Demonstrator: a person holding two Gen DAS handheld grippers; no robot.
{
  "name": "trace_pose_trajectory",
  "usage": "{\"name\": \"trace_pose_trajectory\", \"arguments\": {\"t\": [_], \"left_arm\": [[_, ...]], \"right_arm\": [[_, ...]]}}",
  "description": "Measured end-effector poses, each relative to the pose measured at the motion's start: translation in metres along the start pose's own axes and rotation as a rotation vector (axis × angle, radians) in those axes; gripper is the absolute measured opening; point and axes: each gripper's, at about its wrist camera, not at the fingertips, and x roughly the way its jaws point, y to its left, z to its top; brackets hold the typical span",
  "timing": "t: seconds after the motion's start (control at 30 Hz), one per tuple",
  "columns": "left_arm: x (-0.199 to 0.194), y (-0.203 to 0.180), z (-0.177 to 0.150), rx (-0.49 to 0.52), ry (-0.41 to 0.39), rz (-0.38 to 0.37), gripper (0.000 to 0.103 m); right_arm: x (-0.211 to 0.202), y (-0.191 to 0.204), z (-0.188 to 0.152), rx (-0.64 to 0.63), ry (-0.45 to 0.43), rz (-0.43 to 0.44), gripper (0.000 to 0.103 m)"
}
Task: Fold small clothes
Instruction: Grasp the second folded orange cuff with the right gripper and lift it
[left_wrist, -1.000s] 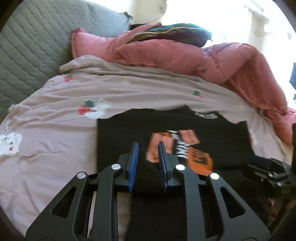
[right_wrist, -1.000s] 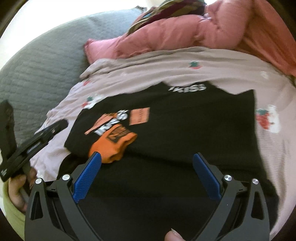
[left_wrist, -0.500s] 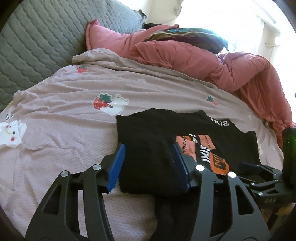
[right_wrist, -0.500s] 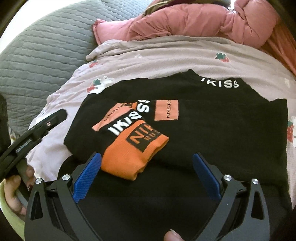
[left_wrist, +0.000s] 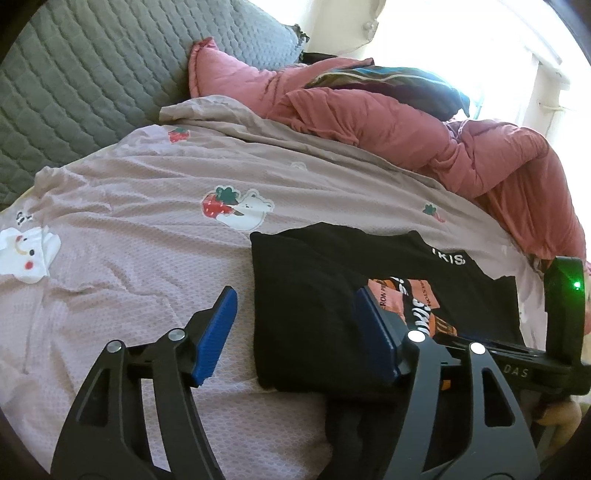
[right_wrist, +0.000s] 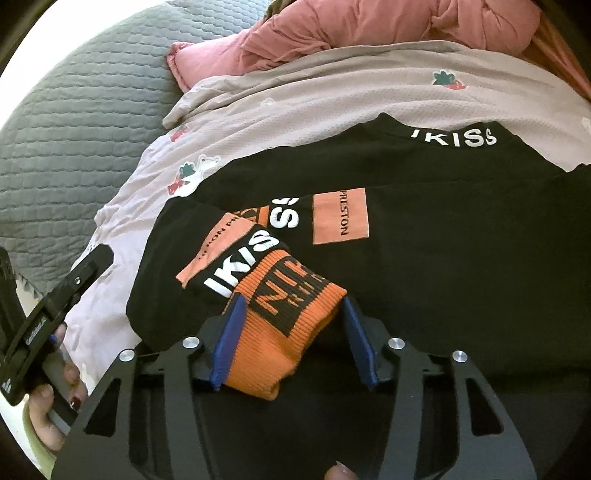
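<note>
bed clutter, background only

mauve sheet (left_wrist: 140, 258) with strawberry-bear prints, pink quilt (left_wrist: 424, 133) bunched along the far side, dark striped pillow (left_wrist: 399, 83) on it, grey quilted cover (left_wrist: 74, 81) at left.

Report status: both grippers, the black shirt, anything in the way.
Left gripper open, just widened, straddling the black shirt edge. Right gripper closing around the orange cuff, left pad touching. Nothing in the way.

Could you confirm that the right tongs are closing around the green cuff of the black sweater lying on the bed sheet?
Not quite: the cuff is orange, not green, as the right wrist view shows. The rest holds: the right tongs have just been closing with that cuff between them, on the black sweater lying on the bed sheet.
</note>
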Motion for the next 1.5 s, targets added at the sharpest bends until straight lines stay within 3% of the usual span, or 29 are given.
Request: {"name": "trace_pose_trajectory", "arguments": {"t": [0.07,0.13,0.23,0.47,0.53,0.83,1.23,1.5], "left_arm": [[-0.001,0.0,0.0,-0.003,-0.006,0.001,0.059],[-0.001,0.001,0.0,-0.008,-0.012,0.005,0.059],[-0.002,0.002,0.0,-0.013,-0.015,0.007,0.059],[-0.003,0.005,0.0,-0.024,-0.017,0.002,0.06],[-0.003,0.006,0.0,-0.029,-0.022,0.006,0.065],[-0.008,0.008,0.0,-0.038,-0.044,-0.012,0.066],[-0.01,-0.015,0.004,0.013,-0.035,-0.015,0.066],[0.004,-0.046,0.014,0.069,0.027,-0.034,0.066]], "right_arm": [[0.001,0.002,0.001,-0.002,-0.002,0.005,0.038],[0.001,0.003,0.001,-0.01,-0.012,0.008,0.022],[-0.004,0.008,0.002,-0.022,-0.042,0.039,0.015],[-0.036,0.021,0.013,-0.094,-0.154,0.048,0.013],[-0.052,0.019,0.019,-0.097,-0.193,0.045,0.013],[-0.109,-0.012,0.041,-0.079,-0.319,-0.015,0.013],[-0.136,-0.069,0.038,-0.003,-0.378,-0.14,0.013],[-0.137,-0.099,0.025,0.042,-0.38,-0.175,0.013]]}}
